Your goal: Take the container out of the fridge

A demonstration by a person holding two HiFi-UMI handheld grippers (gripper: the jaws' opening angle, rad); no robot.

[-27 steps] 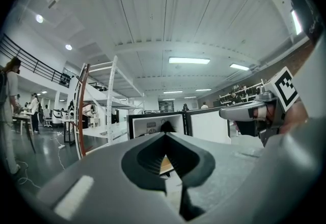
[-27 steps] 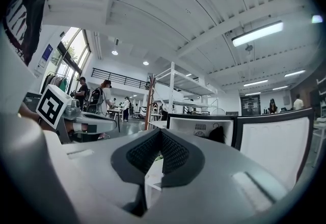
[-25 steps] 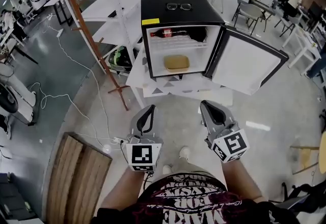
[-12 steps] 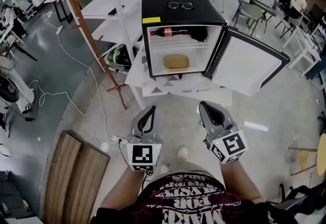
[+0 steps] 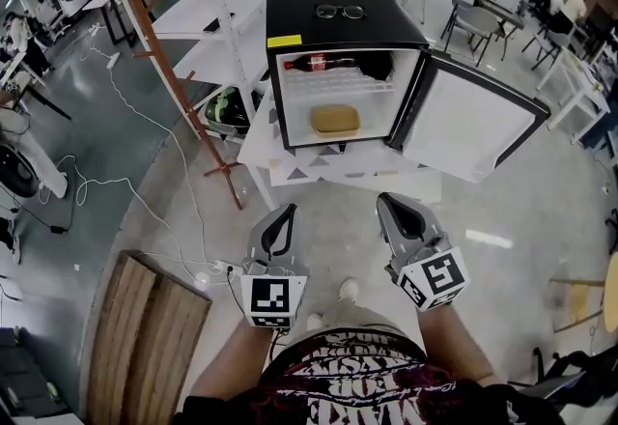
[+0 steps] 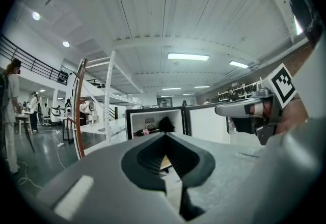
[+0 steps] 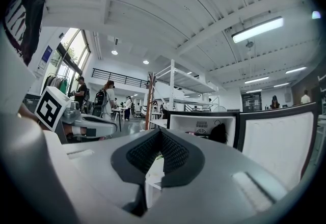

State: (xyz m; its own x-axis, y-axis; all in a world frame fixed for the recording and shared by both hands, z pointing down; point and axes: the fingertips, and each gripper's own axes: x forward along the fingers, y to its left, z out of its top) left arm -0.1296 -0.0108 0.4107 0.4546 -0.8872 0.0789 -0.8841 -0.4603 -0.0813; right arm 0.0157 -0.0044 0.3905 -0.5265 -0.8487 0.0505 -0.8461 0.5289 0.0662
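A small black fridge (image 5: 343, 27) stands on a low white table (image 5: 290, 167) with its door (image 5: 468, 124) swung open to the right. On its lower shelf lies a flat tan container (image 5: 334, 119). My left gripper (image 5: 286, 211) and right gripper (image 5: 388, 201) hang side by side close to my body, well short of the fridge, both shut with nothing between the jaws. The fridge (image 6: 153, 116) shows ahead over my left gripper (image 6: 164, 135) in the left gripper view. The right gripper view has the fridge (image 7: 201, 121) beyond my right gripper (image 7: 160, 131).
A cola bottle (image 5: 319, 62) and a dark object (image 5: 375, 64) lie on the upper shelf; glasses (image 5: 339, 13) rest on the fridge top. A brown wooden stand (image 5: 164, 56) leans at the left, a wooden pallet (image 5: 145, 336) lies near my left foot, and cables (image 5: 126, 191) cross the floor.
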